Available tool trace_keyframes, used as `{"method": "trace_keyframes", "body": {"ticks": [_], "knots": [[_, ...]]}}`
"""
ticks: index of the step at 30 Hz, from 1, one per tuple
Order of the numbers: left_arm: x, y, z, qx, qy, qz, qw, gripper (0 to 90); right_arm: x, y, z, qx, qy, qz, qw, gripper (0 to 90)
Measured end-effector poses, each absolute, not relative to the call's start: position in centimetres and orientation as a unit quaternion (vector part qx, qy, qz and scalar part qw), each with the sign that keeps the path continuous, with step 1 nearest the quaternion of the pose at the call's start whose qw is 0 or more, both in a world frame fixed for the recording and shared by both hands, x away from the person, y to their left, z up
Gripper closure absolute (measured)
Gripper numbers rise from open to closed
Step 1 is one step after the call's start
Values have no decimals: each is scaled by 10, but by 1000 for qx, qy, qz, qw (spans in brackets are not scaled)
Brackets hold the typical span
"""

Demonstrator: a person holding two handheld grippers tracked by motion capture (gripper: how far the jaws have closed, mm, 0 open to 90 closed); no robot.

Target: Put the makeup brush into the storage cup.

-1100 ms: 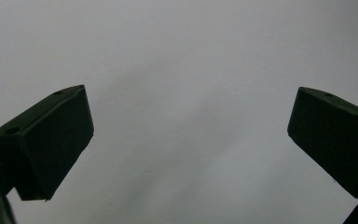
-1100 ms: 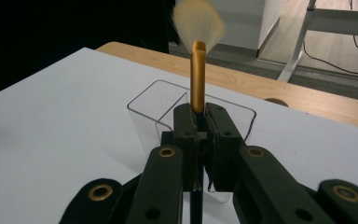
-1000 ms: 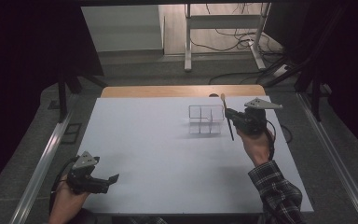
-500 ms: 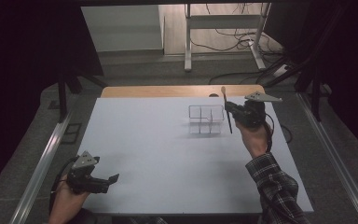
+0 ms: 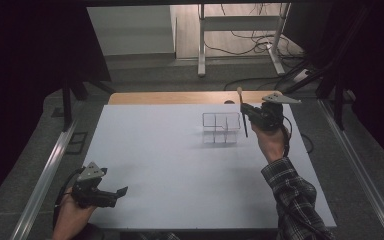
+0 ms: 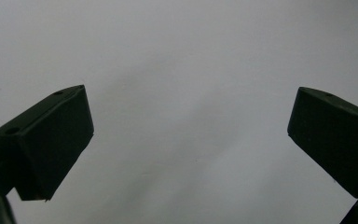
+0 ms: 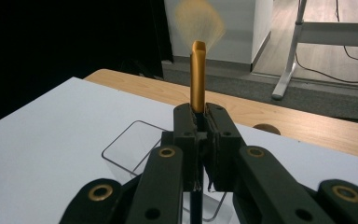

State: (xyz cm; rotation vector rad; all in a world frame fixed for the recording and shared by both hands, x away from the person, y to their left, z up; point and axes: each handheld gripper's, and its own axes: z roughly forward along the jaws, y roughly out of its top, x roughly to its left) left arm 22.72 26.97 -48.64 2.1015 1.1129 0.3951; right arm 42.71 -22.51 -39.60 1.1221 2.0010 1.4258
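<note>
A makeup brush (image 5: pixel 242 111) with a gold ferrule (image 7: pixel 197 77) and pale bristles stands upright in my right gripper (image 5: pixel 250 114), which is shut on its dark handle. The brush hangs just right of a clear plastic organiser (image 5: pixel 221 127) with several compartments, above its right edge. In the right gripper view the organiser (image 7: pixel 135 148) lies below and beyond the jaws. My left gripper (image 5: pixel 119 192) rests at the table's front left corner, held by a hand, jaws wide apart with nothing between them (image 6: pixel 186 140).
The white tabletop (image 5: pixel 170 165) has a wooden strip (image 5: pixel 170 98) along its far edge. Metal rails (image 5: pixel 45 175) run down both sides. A desk frame and cables (image 5: pixel 240 45) stand on the floor behind.
My right gripper has carried the brush a little farther from me and slightly higher, tilting it upright beside the organiser. The left gripper has stayed put.
</note>
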Motion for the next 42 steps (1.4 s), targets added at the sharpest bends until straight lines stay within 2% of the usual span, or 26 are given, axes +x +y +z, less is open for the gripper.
{"method": "trace_keyframes", "body": {"ticks": [42], "knots": [[227, 269, -486, 817, 426, 157, 356, 6, 470, -206, -393, 399, 717, 517, 244, 840]]}}
